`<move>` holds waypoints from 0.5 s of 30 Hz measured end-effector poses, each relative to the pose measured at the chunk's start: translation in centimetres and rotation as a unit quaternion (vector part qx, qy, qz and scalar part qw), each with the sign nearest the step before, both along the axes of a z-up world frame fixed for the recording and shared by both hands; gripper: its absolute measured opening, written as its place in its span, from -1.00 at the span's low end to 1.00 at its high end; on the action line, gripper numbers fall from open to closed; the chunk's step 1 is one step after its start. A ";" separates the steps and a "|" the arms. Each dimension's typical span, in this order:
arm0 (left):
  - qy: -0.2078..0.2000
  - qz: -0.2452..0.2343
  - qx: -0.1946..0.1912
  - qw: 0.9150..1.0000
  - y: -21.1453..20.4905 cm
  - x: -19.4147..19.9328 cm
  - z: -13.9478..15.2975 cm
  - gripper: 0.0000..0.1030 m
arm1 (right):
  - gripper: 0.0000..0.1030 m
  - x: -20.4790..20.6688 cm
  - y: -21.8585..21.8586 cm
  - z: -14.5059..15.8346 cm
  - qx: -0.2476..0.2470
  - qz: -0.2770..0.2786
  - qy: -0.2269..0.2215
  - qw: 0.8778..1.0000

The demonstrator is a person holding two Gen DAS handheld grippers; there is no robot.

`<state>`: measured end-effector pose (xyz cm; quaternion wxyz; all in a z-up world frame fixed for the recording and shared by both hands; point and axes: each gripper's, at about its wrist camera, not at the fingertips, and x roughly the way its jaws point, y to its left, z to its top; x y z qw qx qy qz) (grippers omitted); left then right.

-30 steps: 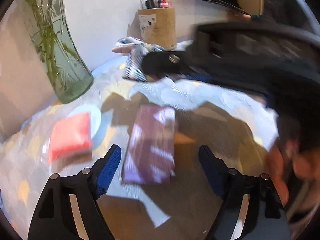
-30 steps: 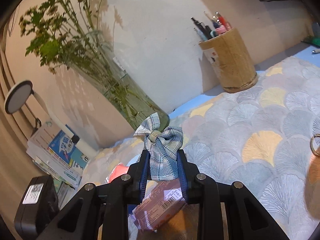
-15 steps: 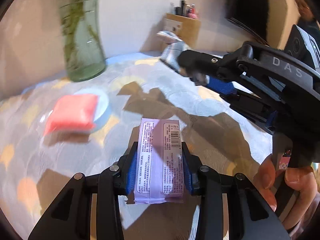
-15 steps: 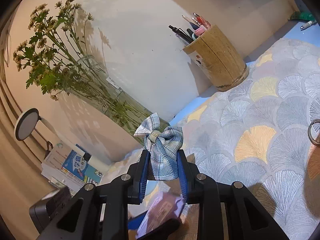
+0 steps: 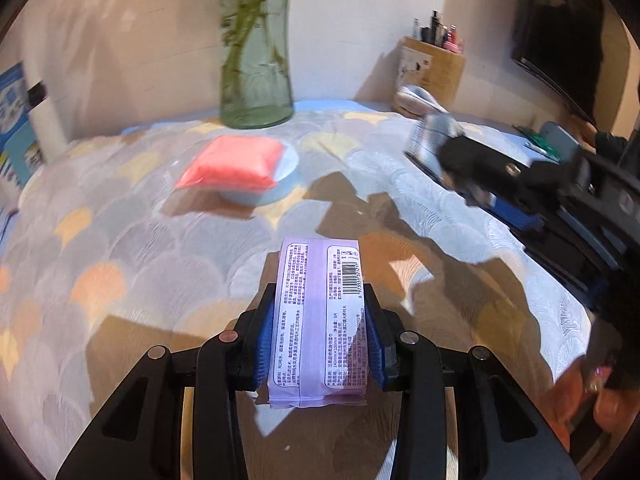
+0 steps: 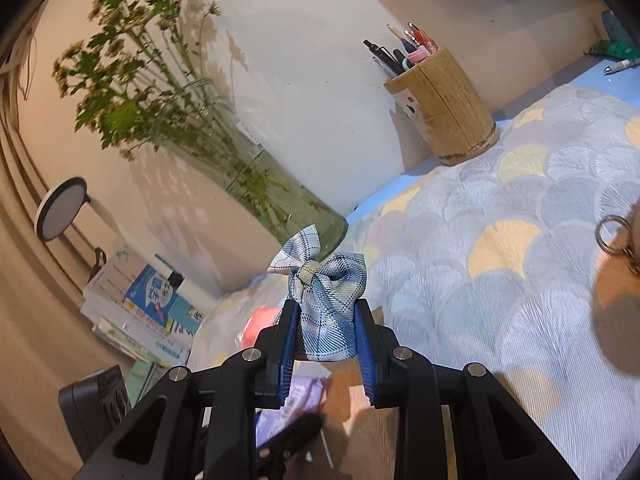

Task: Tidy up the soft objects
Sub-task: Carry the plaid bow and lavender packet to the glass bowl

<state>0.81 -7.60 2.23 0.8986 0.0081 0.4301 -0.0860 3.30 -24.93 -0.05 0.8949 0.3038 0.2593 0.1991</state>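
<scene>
Lilac plastic wraps the tissue pack (image 5: 320,320) that the left gripper (image 5: 320,344) pinches between its blue pads (image 5: 266,344), both pads pressed flat against the pack's long sides. The pack points forward along the fingers, its printed back and barcode facing up, and it hangs above the tablecloth (image 5: 140,248), a pale cloth with a fan pattern in grey, yellow and orange.

Further back on the cloth a light blue dish (image 5: 280,188) holds a soft pink pouch (image 5: 234,162), which lies across it and overhangs its left rim. Behind the dish a glass vase (image 5: 256,60) with green stems stands near the wall, and a wooden pen holder (image 5: 434,66) sits to the right of it.

The right gripper (image 6: 325,344) is clamped on a blue plaid bow (image 6: 326,300); the bow's lower tail sits between the pads while its knot and loops stick up above the fingertips. In the left wrist view this gripper shows blurred at the right side, well apart from the dish, with the bow out in front of it. Below it, in its own view, a corner of the lilac pack shows. A stack of books (image 6: 148,320) lies at the left beyond the table edge.
</scene>
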 end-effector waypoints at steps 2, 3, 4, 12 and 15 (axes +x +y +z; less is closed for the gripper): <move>-0.001 0.013 -0.002 1.000 0.2 -0.8 0.1 -0.31 | -0.48 -0.9 0.2 0.1 -0.005 0.006 0.000 1.000; -0.001 0.019 -0.002 1.000 0.3 -1.3 0.0 -0.31 | -0.48 -1.4 0.3 0.1 -0.009 0.009 0.000 1.000; -0.002 0.024 -0.003 1.000 0.3 -1.6 0.0 -0.31 | -0.48 -1.8 0.4 0.1 -0.014 0.011 0.000 1.000; -0.004 0.061 -0.019 0.998 0.6 -4.6 0.2 -0.31 | -0.48 -6.5 1.0 0.3 -0.061 0.023 -0.007 0.998; -0.003 0.069 -0.024 0.997 0.3 -5.5 0.2 -0.31 | -0.48 -8.8 0.3 0.3 -0.063 0.021 -0.009 0.998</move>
